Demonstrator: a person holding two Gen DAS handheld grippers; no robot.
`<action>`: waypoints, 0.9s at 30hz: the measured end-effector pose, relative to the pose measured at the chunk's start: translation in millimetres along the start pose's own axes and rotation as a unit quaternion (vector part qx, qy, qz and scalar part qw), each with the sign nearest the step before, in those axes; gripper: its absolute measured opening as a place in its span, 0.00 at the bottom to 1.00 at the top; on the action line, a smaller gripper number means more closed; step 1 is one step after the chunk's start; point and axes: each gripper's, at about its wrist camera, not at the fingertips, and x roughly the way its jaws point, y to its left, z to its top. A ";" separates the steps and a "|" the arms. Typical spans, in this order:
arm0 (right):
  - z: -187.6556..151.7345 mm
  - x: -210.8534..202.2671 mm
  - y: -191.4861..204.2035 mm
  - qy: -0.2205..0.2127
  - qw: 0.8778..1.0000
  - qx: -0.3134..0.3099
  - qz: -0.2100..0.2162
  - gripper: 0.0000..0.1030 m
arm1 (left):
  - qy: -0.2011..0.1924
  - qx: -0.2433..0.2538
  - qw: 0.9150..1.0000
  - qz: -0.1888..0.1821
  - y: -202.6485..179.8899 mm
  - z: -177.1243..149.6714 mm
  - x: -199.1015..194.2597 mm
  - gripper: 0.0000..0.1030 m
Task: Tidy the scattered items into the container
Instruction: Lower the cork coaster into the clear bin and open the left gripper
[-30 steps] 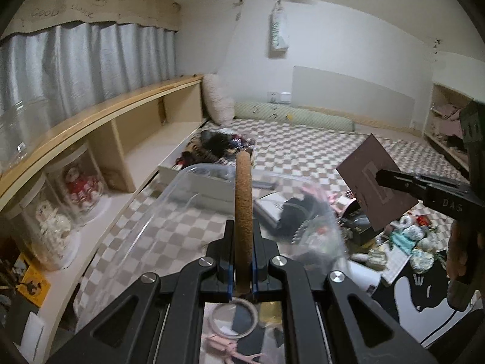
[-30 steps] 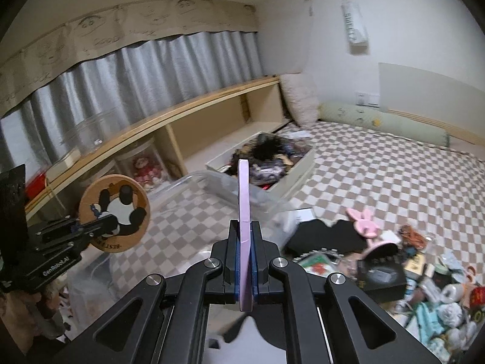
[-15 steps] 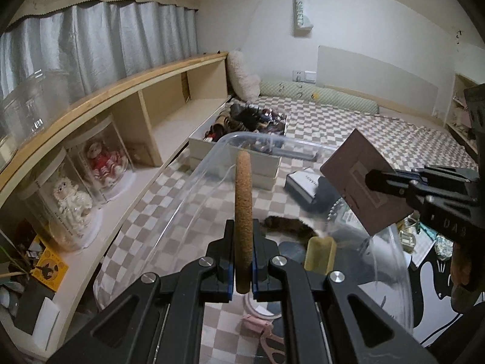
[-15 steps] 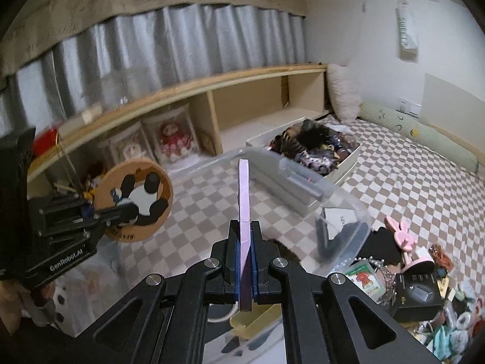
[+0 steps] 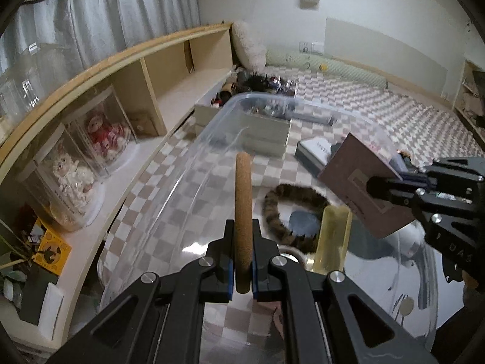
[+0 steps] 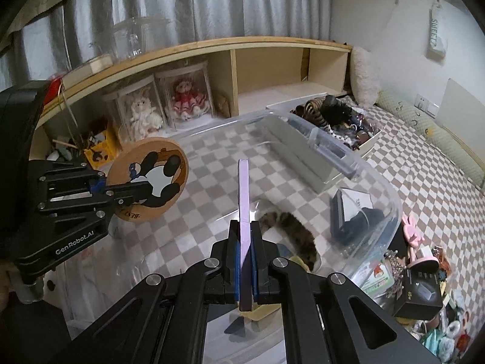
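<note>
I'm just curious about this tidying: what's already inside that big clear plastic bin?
Inside the clear bin lie a furry striped loop, a yellowish translucent piece and something dark beneath the loop. The grippers hide the near floor of the bin.

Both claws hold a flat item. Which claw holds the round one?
The left claw: its panda coaster is a round cork disc. The right claw holds a square brown card.

Grey curtains [image 6: 182, 9] along window side, long wooden shelf [image 5: 169, 60] below w/ dolls in clear cases [image 6: 188, 97]. White walls [image 5: 379, 6]. Checkered floor mat [image 5: 394, 112]. Dim indoor light.
</note>
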 end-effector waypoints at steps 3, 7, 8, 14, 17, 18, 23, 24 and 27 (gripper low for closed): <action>-1.2 3.2 1.9 0.009 1.000 -0.002 0.002 0.06 | 0.017 -0.004 1.000 -0.004 3.1 -3.6 5.8 0.08; -3.3 8.6 5.0 0.023 1.000 -0.006 0.004 0.06 | 0.028 -0.002 1.000 0.002 2.9 -5.6 9.7 0.08; -3.9 9.9 5.9 0.027 1.000 -0.006 0.005 0.06 | 0.029 -0.002 1.000 0.002 3.2 -5.9 10.4 0.08; -5.2 13.5 9.7 0.039 0.999 -0.005 0.012 0.06 | 0.037 0.001 0.999 0.003 3.3 -8.0 13.7 0.08; -4.9 14.5 10.9 0.039 0.999 -0.003 0.016 0.06 | 0.038 0.001 0.999 0.003 3.8 -8.2 13.6 0.08; -4.9 14.9 11.5 0.039 0.999 -0.004 0.017 0.06 | 0.039 0.002 0.999 0.003 3.8 -8.5 14.0 0.08; -5.9 17.9 13.3 0.045 0.999 -0.002 0.023 0.06 | 0.043 0.003 0.999 0.000 2.9 -8.9 14.8 0.08; -6.1 18.5 13.1 0.046 0.999 0.000 0.025 0.06 | 0.043 0.003 0.999 0.001 2.8 -9.0 14.7 0.08; -6.6 19.6 11.4 0.048 0.998 0.005 0.027 0.06 | 0.042 0.003 0.999 0.003 2.5 -9.2 14.4 0.08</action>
